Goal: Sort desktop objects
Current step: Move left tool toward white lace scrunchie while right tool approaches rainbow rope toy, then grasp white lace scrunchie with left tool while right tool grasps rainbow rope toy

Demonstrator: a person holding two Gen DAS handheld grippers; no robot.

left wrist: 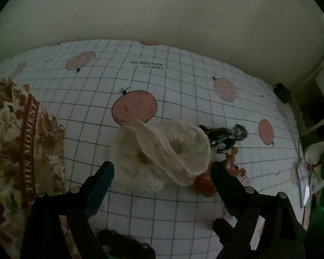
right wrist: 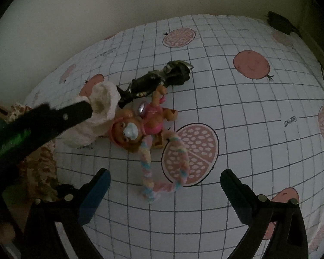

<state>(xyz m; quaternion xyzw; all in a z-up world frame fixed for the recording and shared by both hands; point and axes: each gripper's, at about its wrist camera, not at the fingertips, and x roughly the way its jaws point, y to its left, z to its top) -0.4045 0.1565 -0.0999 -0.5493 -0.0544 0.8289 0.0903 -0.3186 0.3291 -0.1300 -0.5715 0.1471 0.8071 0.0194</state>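
Note:
A cream fluffy soft item [left wrist: 162, 155] lies on the gridded tomato-print cloth [left wrist: 162, 75]. My left gripper [left wrist: 162, 172] is open, its jaws on either side of the item's near end. In the right wrist view the left gripper's finger [right wrist: 71, 114] reaches to the cream item [right wrist: 99, 105]. Beside it lie a dark figurine [right wrist: 159, 79], a pink-and-brown doll [right wrist: 144, 120] and a pastel braided loop [right wrist: 159, 172]. My right gripper [right wrist: 165, 192] is open and empty, just short of the braided loop.
A patterned brown-and-cream fabric [left wrist: 21, 151] lies at the left of the cloth. A dark small device [right wrist: 279, 22] sits at the far edge near the wall. A white flat object [left wrist: 304, 183] lies at the right edge. Bare cloth [right wrist: 259, 151] spreads right of the toys.

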